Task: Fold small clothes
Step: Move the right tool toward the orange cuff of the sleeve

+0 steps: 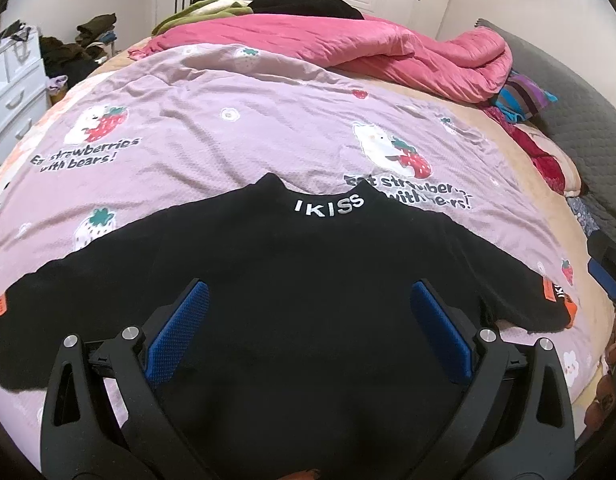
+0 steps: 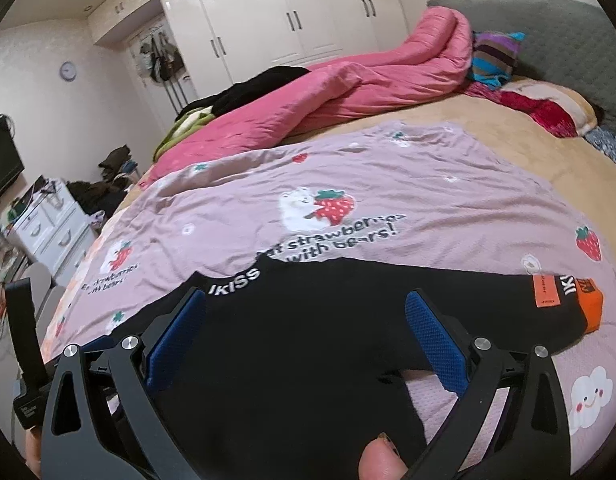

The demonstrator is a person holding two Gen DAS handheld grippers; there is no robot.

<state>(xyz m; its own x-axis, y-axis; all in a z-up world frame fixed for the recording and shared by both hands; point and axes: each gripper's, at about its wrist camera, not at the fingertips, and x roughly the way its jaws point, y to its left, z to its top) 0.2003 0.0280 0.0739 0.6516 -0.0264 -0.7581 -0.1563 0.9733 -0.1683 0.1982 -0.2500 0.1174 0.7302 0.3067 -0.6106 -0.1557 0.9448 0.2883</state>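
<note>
A small black top with "IKISS" on its collar lies flat on a lilac strawberry-print sheet, sleeves spread to both sides, orange cuffs at the ends. My left gripper hovers open over the middle of the top with nothing between its blue pads. In the right wrist view the same black top fills the foreground, its right sleeve ending in an orange cuff. My right gripper is open above the chest, right of the collar. A fingertip shows at the bottom edge.
A rumpled pink quilt lies across the far side of the bed, with dark clothes behind it. Pillows and a grey headboard are at the right. White drawers stand left of the bed. Wardrobes line the far wall.
</note>
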